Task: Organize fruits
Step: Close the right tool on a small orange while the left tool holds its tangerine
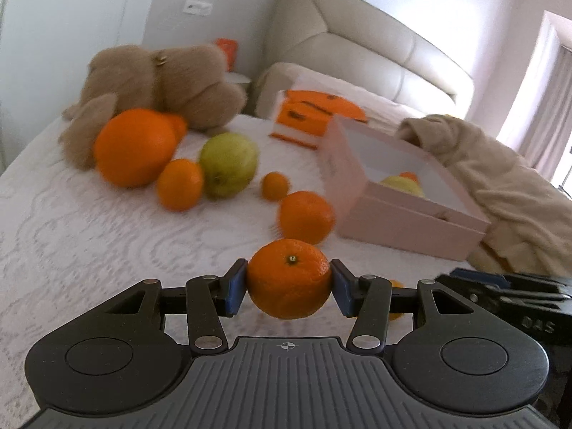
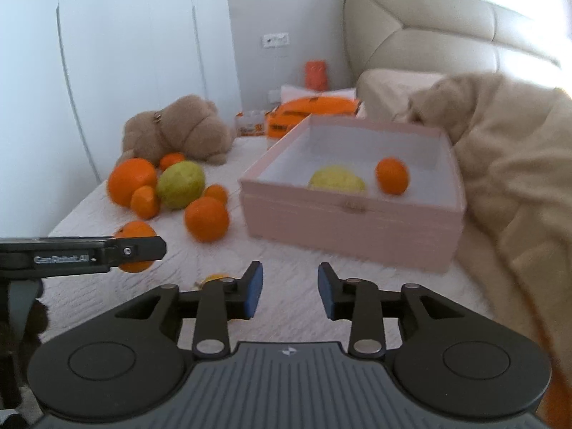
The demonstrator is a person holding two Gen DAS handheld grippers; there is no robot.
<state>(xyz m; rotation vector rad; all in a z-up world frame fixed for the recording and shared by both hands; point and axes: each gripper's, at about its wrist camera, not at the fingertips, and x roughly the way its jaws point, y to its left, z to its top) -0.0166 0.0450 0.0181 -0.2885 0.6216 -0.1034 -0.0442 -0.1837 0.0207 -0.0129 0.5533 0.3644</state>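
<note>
Over the white bedspread [image 1: 89, 250], left claw [image 1: 289, 287] stands about half open with both blue pads pressed on a small orange [image 1: 289, 284], stem end up, held clear of the bed. Right claw [image 2: 290, 291] carries nothing: pads at their narrowest setting, a gap still visible between them, only bedspread in that gap. Pink box [image 2: 343, 228] at 12 o'clock from the right claw holds a yellow-green fruit [image 2: 336, 178] and one orange [image 2: 392, 176]; loose fruits [image 2: 171, 193] lie at 10 o'clock.
</note>
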